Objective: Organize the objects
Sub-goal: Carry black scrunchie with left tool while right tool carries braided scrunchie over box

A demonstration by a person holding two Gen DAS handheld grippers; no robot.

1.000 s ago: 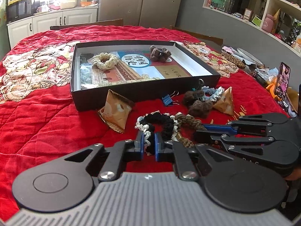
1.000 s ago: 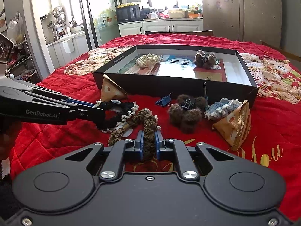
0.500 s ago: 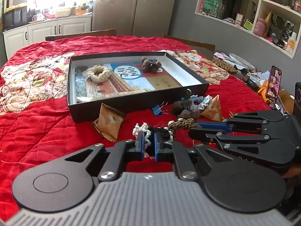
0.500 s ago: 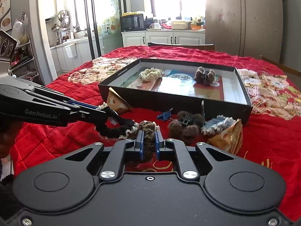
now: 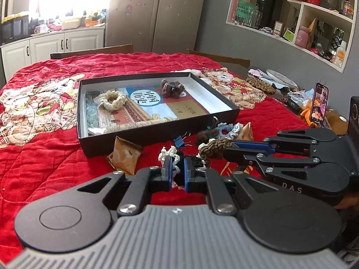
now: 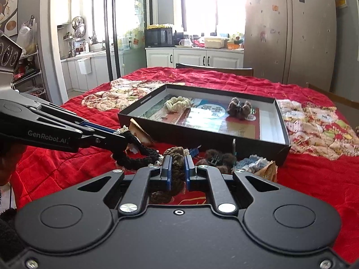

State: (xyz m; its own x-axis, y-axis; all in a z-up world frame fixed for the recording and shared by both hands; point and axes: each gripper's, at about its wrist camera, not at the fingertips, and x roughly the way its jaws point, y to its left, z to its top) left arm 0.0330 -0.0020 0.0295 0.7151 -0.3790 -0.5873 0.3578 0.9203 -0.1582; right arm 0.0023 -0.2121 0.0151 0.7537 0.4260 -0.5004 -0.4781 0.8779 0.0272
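Note:
My left gripper (image 5: 177, 168) is shut on a black and white crochet scrunchie (image 5: 170, 154) and holds it above the red cloth. In the right wrist view the left gripper (image 6: 122, 140) shows with that scrunchie (image 6: 139, 154) hanging from it. My right gripper (image 6: 177, 170) is shut on a brown crochet scrunchie (image 6: 176, 157); in the left wrist view it (image 5: 228, 150) holds that scrunchie (image 5: 213, 148) just right of mine. A black shallow box (image 5: 224, 116) lies beyond, holding a cream scrunchie (image 5: 111, 98) and a brown fuzzy clip (image 5: 172, 87).
In front of the box lie a tan triangular packet (image 5: 124, 154), a blue binder clip (image 5: 180, 140), a brown fuzzy clip (image 6: 215, 158), a light blue scrunchie (image 5: 231, 129) and another tan packet (image 5: 246, 132). A phone (image 5: 318, 105) stands at the right table edge.
Both grippers have risen with their scrunchies, lifting them off the cloth. The two scrunchies have come apart and the view has pulled back from the box.

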